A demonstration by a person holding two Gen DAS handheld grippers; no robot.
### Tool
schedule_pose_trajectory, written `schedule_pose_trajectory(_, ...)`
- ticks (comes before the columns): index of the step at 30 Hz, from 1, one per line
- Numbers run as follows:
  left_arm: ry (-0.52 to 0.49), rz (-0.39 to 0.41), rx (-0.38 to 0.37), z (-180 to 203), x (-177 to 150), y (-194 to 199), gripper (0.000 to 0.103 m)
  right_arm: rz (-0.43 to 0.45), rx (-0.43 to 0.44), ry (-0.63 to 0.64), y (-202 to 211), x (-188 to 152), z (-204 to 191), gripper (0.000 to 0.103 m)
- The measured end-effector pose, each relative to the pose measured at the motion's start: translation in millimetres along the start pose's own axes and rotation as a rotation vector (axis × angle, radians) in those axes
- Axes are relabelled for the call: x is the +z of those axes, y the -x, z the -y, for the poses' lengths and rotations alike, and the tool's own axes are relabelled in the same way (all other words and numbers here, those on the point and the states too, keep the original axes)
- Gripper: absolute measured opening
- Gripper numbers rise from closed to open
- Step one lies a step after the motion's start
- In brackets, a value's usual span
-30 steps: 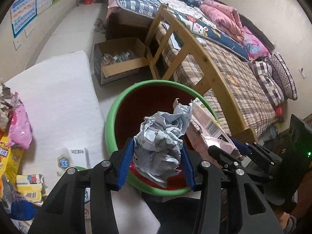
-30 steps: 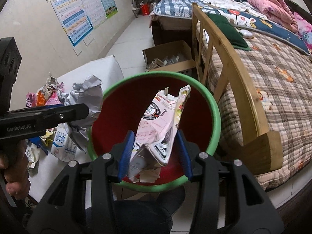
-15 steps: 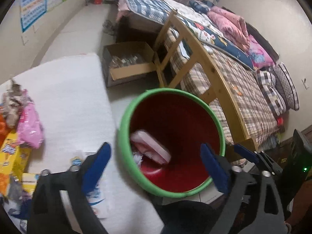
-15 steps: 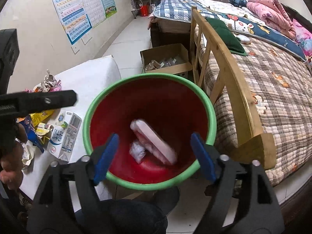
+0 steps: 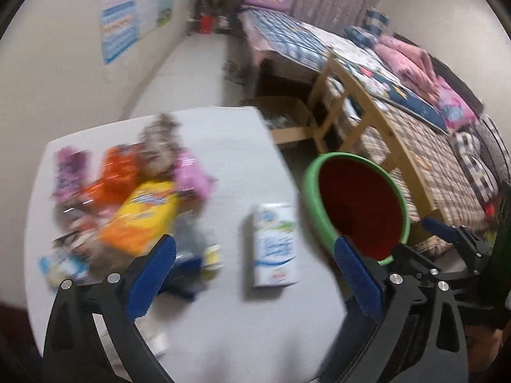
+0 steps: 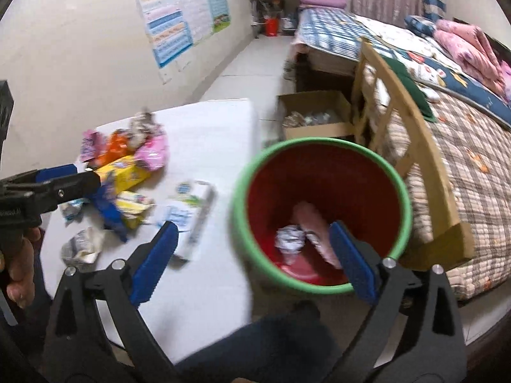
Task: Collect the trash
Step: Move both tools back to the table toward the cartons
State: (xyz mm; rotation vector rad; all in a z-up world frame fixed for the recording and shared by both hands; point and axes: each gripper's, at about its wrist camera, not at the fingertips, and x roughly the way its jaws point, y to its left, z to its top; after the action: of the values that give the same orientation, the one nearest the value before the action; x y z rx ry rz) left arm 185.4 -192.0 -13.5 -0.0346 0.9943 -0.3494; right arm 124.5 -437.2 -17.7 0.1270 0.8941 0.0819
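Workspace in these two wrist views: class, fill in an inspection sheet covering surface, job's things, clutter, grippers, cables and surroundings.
Surface: white table, far part bare.
Job's things: red bin with green rim beside the table, holding a crumpled paper and a pink pack; milk carton lying flat near the table edge.
Clutter: wrappers heaped at the table's left; a crumpled scrap nearer the person.
Grippers: left gripper open, nothing between its jaws; right gripper opening, nothing between its jaws.
Cables: nothing seen.
Surroundings: bed, cardboard box on the floor, posters on the wall.
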Motion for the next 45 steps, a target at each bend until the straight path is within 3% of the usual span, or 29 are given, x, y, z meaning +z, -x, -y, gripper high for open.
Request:
schedule_pose_trajectory(7, 0.1, 0.037, 0.061, -76.7, -32.7, 46.2, 0.095, -0.009, 0.042, 0.078, 1.8, -4.3, -67.7, 0.095)
schedule_pose_trajectory(15, 0.193, 0.039, 0.052, -140.5, -65.3, 79.6, 0.095, -0.027, 0.044, 0.077, -3.1, -16.8, -110.0, 0.095)
schedule_pose_trajectory(27, 0.111, 0.043, 0.018, -137.6, -56.8, 81.1, 0.095, -0.037, -0.002, -0.005, -7.3, -22.5, -113.5, 0.095)
schedule_pose_trajectory(39, 0.034, -0.001, -0.018, -117.7, -29.2, 43.2, 0.095, -0.079, -0.036, -0.059, -33.9, -14.3, -101.7, 0.098)
schedule_pose_trajectory(45, 0.014, -0.064, -0.034, -115.4, -10.3, 11.3, 0.095, -0.092, -0.027, -0.084, -56.1, -9.0, -94.3, 0.098)
